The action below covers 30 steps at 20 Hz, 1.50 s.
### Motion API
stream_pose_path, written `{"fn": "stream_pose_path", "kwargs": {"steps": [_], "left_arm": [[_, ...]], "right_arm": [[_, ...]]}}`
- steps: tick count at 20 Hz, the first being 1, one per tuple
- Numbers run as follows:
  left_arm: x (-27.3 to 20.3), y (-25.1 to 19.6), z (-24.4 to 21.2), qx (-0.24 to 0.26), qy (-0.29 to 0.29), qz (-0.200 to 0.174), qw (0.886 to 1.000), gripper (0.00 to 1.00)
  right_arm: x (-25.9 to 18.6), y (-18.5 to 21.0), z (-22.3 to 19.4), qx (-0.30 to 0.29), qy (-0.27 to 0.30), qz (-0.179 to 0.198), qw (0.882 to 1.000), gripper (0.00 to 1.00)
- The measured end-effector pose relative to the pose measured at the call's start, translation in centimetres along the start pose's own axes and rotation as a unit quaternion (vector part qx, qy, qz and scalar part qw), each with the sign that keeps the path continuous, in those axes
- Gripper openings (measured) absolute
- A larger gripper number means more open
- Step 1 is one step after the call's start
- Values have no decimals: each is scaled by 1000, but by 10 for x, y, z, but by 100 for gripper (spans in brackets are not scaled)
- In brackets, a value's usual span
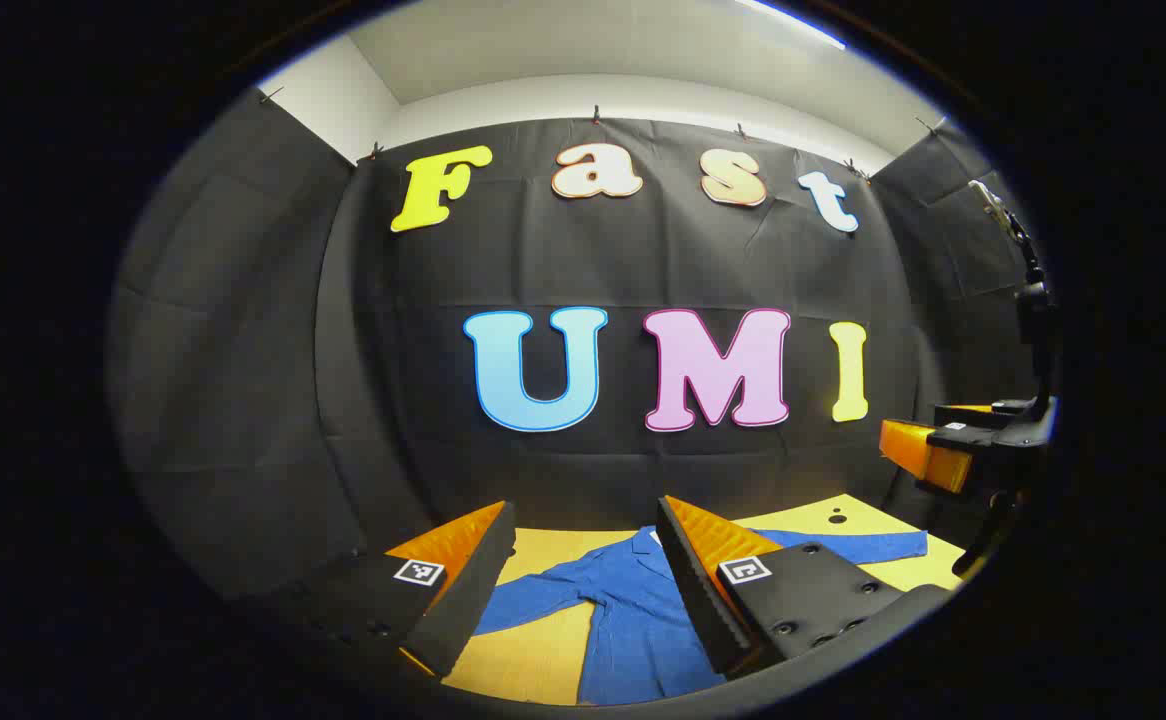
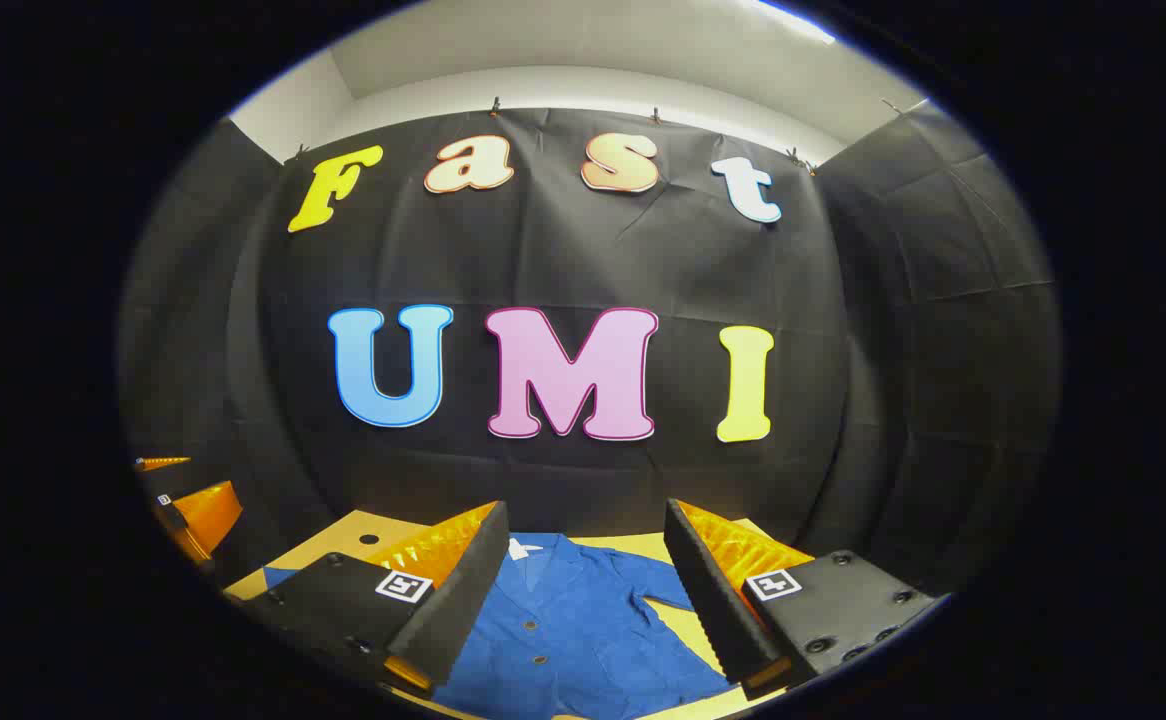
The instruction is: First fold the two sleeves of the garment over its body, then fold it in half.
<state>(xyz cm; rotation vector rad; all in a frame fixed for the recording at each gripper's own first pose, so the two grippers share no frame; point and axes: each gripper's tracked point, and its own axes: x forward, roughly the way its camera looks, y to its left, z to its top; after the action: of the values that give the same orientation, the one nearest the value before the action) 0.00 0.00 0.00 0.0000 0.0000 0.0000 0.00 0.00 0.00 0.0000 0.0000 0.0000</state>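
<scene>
A blue buttoned shirt (image 1: pixel 633 620) lies flat on a yellow table (image 1: pixel 533 660), collar toward the far wall. One sleeve (image 1: pixel 533 595) stretches out to the left and the other sleeve (image 1: pixel 858 545) to the right. My left gripper (image 1: pixel 583 585) hovers open above the shirt's left half. The right gripper view has the shirt's front (image 2: pixel 573 630) with its buttons and collar between the fingers of my right gripper (image 2: pixel 583 590), which is open and above the cloth. The right gripper (image 1: pixel 953 450) also appears at the right edge of the left gripper view, and the left gripper (image 2: pixel 188 505) at the left edge of the right gripper view.
Black cloth walls close the booth behind and on both sides of the yellow table (image 2: pixel 683 625). A small dark hole (image 1: pixel 836 518) marks the tabletop near its far right corner. A black stand (image 1: pixel 1033 300) rises at the right edge.
</scene>
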Motion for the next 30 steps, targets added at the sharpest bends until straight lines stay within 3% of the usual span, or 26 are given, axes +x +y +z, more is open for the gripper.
{"fn": "stream_pose_path", "kwargs": {"steps": [5, 12, 17, 24, 26, 30], "left_arm": [[-28, 0, 2, 10, -18, -38, 999, 82], [-31, -5, -10, -28, -4, -59, 998, 82], [-12, -9, -4, -32, -6, -52, 998, 82], [12, -18, -2, -20, -1, -37, 999, 82], [20, -21, -5, -22, 6, -36, 999, 82], [35, -28, -8, -35, 15, -34, 999, 82]], "right_arm": [[-28, 14, 15, -14, -16, -16, 1000, 94], [-54, 14, 13, -35, -18, -25, 999, 94], [-40, 6, 11, -30, -15, -24, 999, 98], [-8, -4, 0, -22, -4, -14, 1000, 94], [0, -7, -2, -24, -5, -11, 1000, 98], [14, -17, -10, -22, 1, -12, 1000, 94]]}}
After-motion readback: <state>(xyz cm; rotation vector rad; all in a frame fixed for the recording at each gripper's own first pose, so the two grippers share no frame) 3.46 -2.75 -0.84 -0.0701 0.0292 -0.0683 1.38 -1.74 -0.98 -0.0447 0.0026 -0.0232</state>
